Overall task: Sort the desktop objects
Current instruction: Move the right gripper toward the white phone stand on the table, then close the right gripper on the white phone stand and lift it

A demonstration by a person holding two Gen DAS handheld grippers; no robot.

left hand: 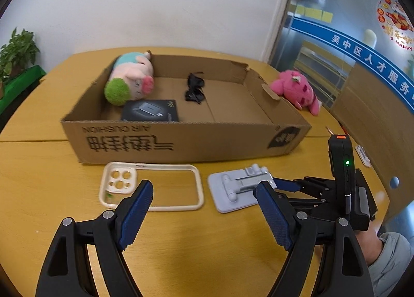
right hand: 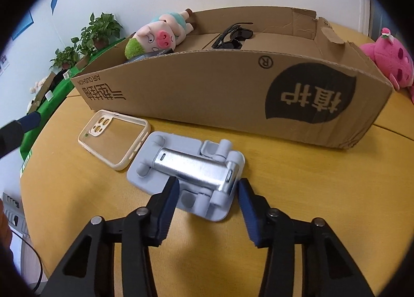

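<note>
phone stand (right hand: 186,170) between right tongs (right hand: 208,189), pads seemingly not touching.

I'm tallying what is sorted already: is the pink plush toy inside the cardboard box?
No, the pink plush toy lies on the wooden table just outside the brown cardboard box's torn corner.

It looks like an office: a glass door (left hand: 344,45) with a blue sign band, potted plants (right hand: 85,35), a wooden table (left hand: 38,180).
</note>
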